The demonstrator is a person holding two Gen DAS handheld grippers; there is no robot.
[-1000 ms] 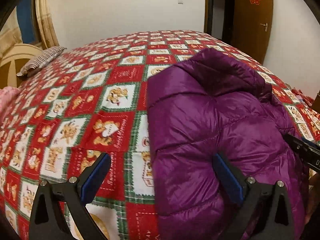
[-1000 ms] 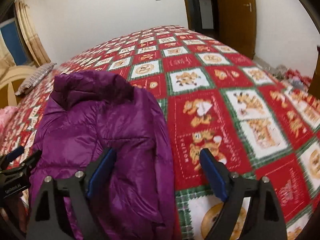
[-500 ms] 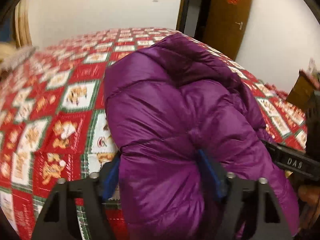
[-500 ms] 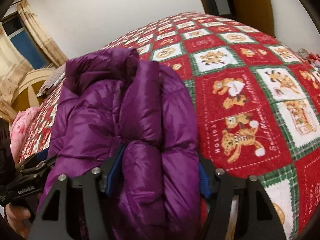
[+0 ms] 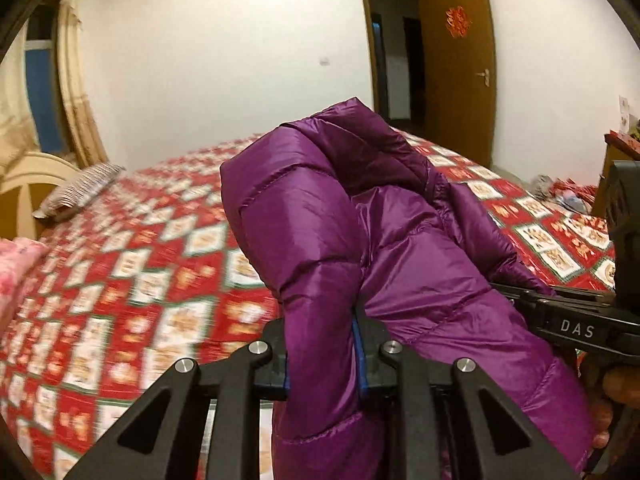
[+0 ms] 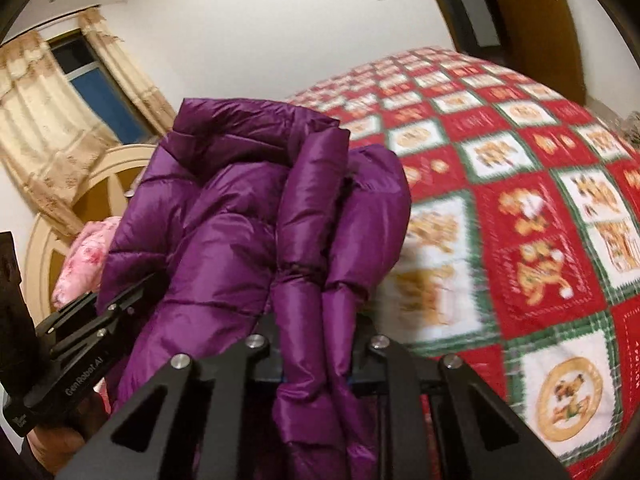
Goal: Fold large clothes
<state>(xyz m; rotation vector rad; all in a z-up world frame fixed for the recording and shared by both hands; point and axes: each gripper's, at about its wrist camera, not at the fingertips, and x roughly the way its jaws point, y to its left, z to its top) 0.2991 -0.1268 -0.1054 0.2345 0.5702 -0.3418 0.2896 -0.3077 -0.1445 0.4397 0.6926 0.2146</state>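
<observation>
1. Our left gripper [image 5: 322,356] is closing, clenched on a fold of the purple puffer jacket [image 5: 400,240].
2. Our right gripper [image 6: 318,356] is closing on another bunch.
3. The jacket hangs raised above the Christmas-print bedspread [image 6: 540,208].

A red, green and white patchwork bedspread [image 5: 152,280] printed with bear motifs covers the bed. A striped pillow [image 5: 78,194] lies near the cream wooden headboard [image 6: 100,184], beside beige patterned curtains [image 6: 36,128]. A brown wooden door [image 5: 456,76] bearing a red paper ornament [image 5: 457,21] stands open.
</observation>
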